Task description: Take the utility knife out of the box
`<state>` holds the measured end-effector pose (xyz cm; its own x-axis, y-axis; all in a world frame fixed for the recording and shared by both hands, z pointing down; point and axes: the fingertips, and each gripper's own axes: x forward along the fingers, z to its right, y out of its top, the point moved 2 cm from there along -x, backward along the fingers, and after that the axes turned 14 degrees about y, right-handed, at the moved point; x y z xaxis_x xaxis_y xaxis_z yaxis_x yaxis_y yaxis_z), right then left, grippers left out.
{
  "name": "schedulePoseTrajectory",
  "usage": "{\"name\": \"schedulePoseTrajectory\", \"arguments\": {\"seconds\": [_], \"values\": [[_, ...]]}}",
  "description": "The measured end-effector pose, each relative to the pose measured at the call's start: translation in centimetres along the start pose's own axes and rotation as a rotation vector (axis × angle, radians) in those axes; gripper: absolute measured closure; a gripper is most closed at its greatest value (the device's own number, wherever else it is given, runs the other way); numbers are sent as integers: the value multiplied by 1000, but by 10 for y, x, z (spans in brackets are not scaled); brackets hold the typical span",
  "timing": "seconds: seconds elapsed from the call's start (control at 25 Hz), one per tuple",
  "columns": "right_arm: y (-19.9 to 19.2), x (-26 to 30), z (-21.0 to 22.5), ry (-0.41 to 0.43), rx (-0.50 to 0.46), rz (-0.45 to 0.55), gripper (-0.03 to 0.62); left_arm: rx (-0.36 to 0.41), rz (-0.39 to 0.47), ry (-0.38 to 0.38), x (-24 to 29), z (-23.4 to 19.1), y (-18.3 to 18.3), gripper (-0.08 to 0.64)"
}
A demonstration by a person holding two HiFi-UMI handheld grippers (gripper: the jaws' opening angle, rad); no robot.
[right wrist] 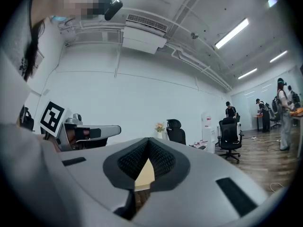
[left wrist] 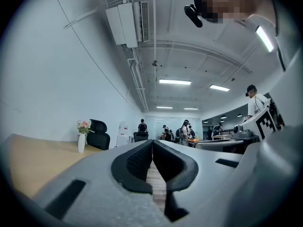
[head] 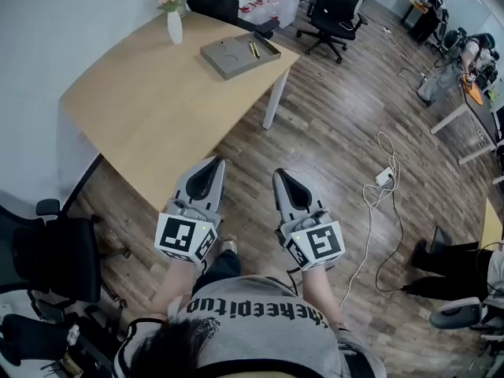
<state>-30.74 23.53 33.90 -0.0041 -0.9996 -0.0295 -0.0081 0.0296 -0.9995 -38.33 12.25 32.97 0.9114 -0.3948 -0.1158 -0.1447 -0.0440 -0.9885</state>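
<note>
- While both grippers are held low over the floor, short of the table, no part of the task is judged done.
- Left gripper (head: 209,166): jaws are seen pressed together in its own view, with nothing between them.
- Right gripper (head: 283,176): jaws are likewise closed tip to tip and nothing is held. Only a small gap is left behind the tips.
- Box (head: 228,61): grey and shallow, set on the far corner of the table at about 12 o'clock from the grippers, well apart from them.
- Utility knife (head: 253,50): taken to be the slim yellowish item lying inside the box, toward its right side, and judged untouched.
- Left to do, as judged: the table is to be approached, the box reached into, and the knife gripped and lifted clear.
- Table (head: 142,109): pale wood with a curved near edge and white legs.
- Vase (head: 175,26): white, with pink flowers, at 11 o'clock, near the far edge and left of the box.
- Floor (head: 315,132): dark wood planks, with a white cable (head: 383,176) trailed across at 2 o'clock.
- Room: an open office with white walls and strip lights. Black chairs (head: 339,10) are noted at 1 o'clock beyond the table. People (head: 435,6) are seen at desks at 2 o'clock.
</note>
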Motion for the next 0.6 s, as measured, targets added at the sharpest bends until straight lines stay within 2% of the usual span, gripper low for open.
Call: {"name": "schedulePoseTrajectory", "arguments": {"seconds": [0.28,0.6], "values": [[-1,31,-2,-12,-41,19,586,3,1,-25,15,-21,-1,541],[0,53,11,-88,-36,41,586,21,15,-60,35,-51,3,541]]}}
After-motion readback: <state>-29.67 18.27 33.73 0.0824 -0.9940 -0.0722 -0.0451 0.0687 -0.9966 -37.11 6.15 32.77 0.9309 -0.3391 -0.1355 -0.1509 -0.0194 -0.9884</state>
